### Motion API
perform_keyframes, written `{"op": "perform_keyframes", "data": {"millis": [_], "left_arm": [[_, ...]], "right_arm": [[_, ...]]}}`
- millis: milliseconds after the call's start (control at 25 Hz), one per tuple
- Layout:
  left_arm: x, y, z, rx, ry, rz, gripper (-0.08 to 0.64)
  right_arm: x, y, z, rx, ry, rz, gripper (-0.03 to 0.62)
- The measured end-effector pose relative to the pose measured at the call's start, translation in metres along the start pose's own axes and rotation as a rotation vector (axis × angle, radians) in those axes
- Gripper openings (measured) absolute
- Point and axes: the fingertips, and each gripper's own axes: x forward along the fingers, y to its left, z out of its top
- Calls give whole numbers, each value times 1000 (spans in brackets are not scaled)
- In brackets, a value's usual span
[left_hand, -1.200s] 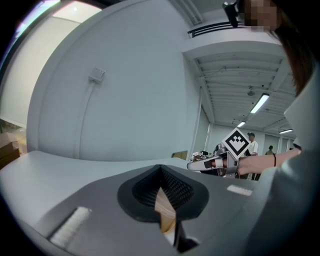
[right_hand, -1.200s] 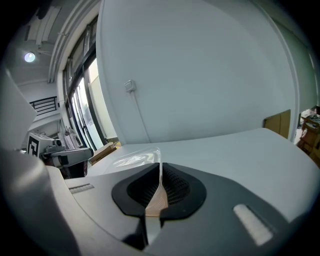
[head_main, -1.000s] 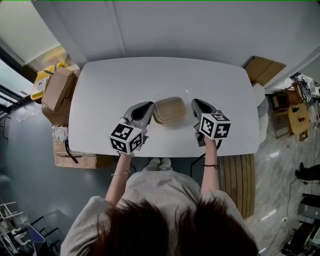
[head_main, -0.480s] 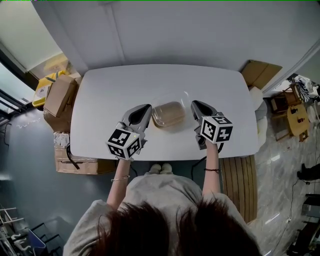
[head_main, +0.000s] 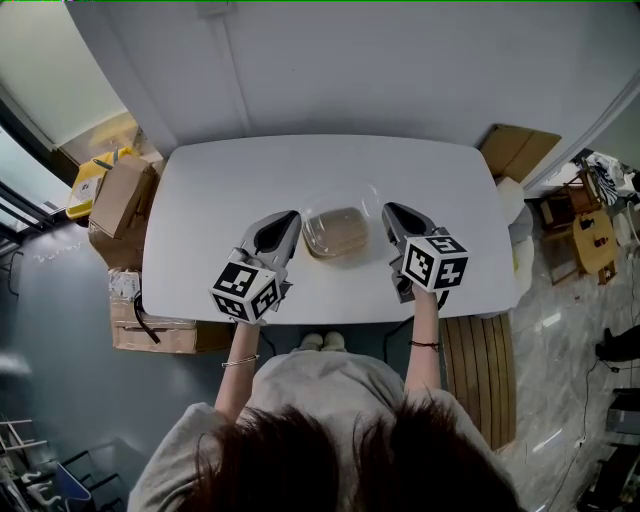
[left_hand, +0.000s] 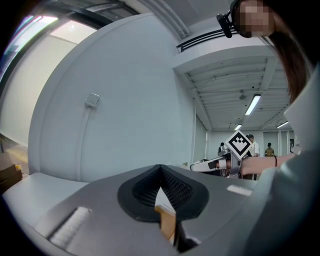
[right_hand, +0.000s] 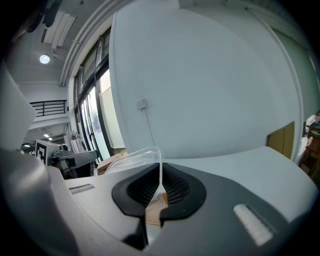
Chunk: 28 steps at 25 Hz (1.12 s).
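Container (head_main: 337, 231) over bench (head_main: 250, 170) centre. I have the left hand-held gripper (head_main: 290, 225) clamped on its 9 o'clock rim and the right hand-held gripper (head_main: 390, 218) clamped at 3 o'clock. Opposed grips likely hold it level.

Two hand-held grippers (head_main: 288, 220) (head_main: 393, 213), one clear container (head_main: 337, 231), one white table (head_main: 300, 165).

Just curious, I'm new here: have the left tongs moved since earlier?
Yes. The left tongs, shut on the container, rose or tipped upward: the wall box and table sit lower in their view.
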Motion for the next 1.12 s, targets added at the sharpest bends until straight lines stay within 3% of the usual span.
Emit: {"op": "perform_keyframes", "data": {"millis": [1120], "left_arm": [[8, 2, -2, 9, 5, -9, -9]], "right_arm": [[5, -4, -1, 29, -11, 6, 29]]}}
